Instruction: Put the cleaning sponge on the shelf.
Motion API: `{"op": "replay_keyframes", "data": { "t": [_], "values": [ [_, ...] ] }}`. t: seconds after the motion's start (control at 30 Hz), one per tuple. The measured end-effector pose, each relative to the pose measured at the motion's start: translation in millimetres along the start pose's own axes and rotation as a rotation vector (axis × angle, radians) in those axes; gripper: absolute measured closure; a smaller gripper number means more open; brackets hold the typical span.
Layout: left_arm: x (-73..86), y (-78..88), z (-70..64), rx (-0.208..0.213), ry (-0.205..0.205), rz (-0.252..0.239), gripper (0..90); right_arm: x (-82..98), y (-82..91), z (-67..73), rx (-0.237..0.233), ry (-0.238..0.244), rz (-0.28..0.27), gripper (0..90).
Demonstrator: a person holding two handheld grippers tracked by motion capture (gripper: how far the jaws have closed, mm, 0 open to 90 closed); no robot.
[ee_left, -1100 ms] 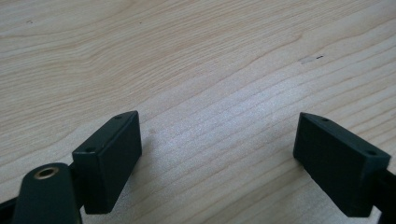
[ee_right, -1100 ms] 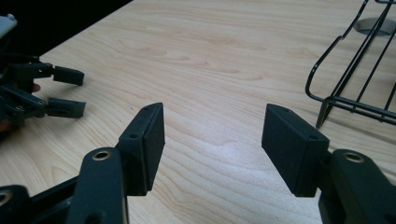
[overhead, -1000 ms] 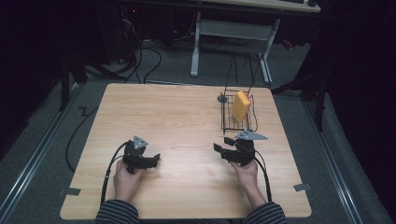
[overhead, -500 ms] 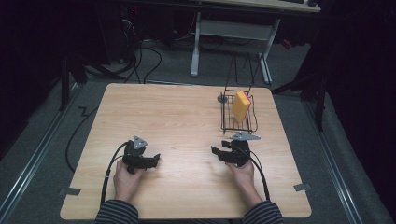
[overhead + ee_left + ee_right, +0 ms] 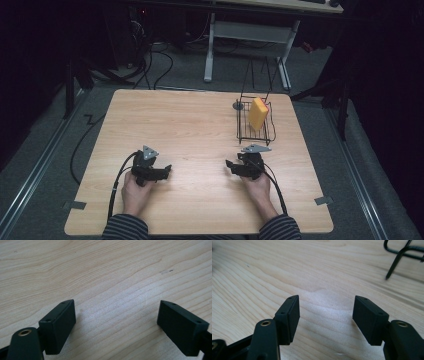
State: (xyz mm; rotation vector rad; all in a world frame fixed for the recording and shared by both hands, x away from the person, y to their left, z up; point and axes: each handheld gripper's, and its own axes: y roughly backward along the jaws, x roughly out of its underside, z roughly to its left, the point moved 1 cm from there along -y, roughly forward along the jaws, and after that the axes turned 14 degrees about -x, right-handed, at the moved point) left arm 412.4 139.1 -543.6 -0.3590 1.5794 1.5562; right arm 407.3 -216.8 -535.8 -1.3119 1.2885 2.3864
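Both tongs rest on the tabletop (image 5: pixel 200 125) near its front edge, left tongs (image 5: pixel 167 170) and right tongs (image 5: pixel 229 164) spread, gripping nothing. A yellow sponge (image 5: pixel 258 113) stands in the wire rack (image 5: pixel 241 131) toward the far right corner.

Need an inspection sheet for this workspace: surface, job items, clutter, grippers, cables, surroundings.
Surface: light wooden table, bare in the middle.
Job's things: black wire rack near the far right of the table, a yellow sponge standing in it.
Clutter: small grey disc on the table beside the rack's far left corner.
Grippers: left gripper open, hand-held, nothing between its fingers; right gripper open, nothing between its fingers, near the rack.
Cables: black cable trails from the left gripper; another from the right.
Surroundings: dark room, grey floor, loose cables and a metal desk frame beyond the table.
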Motion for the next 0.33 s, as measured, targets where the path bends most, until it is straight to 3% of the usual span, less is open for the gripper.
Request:
{"op": "replay_keyframes", "data": {
  "t": [0.03,0.17,0.33],
  "values": [
    [-0.1,0.0,-0.1,-0.001,-0.001,0.000,15.9,0.9,-2.3,0.5,0.013,0.003,0.017,38.3],
    [0.0,0.1,0.0,-0.001,-0.001,0.000,15.8,0.8,-7.5,9.0,0.077,0.092,0.056,37.2],
    [0.1,0.2,-0.1,-0.001,0.000,0.000,15.8,0.6,-7.6,8.8,0.071,0.089,0.057,36.4]
  ]
}}
